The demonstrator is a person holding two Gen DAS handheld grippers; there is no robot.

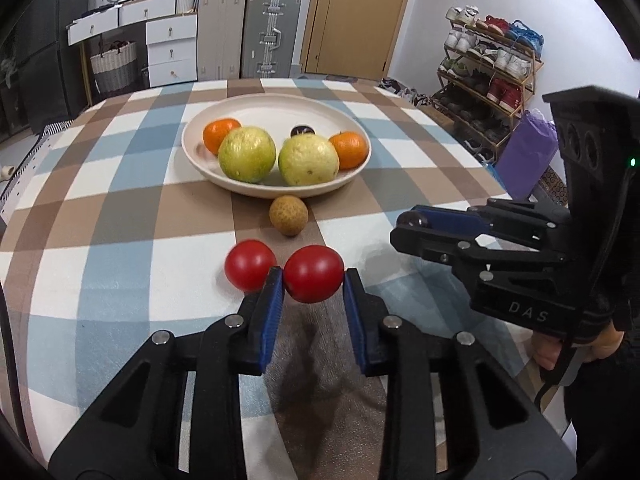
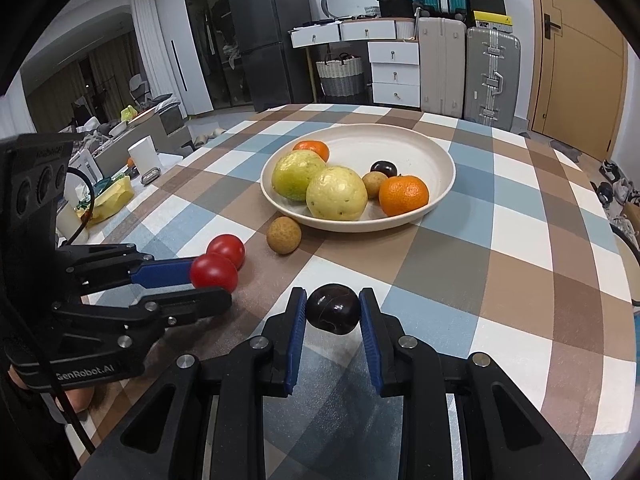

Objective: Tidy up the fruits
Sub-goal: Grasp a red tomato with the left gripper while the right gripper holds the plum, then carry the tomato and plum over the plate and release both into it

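Observation:
My left gripper (image 1: 313, 280) is shut on a red tomato (image 1: 313, 274) just above the checked tablecloth; the right wrist view shows that tomato (image 2: 213, 274) from the side. A second tomato (image 1: 249, 264) lies touching it on the left. A brown longan (image 1: 289, 215) sits on the cloth in front of the cream plate (image 1: 192, 148). My right gripper (image 2: 333, 312) is shut on a dark plum (image 2: 333, 309). The plate (image 2: 448, 168) holds two yellow-green guavas, two oranges, a dark plum (image 2: 383, 168) and a longan (image 2: 374, 184).
The round table's far edge curves behind the plate. Suitcases (image 1: 272, 32), white drawers (image 1: 172, 48) and a door stand beyond it. A shoe rack (image 1: 488, 76) stands to the right. A hand (image 1: 552, 348) grips the right tool.

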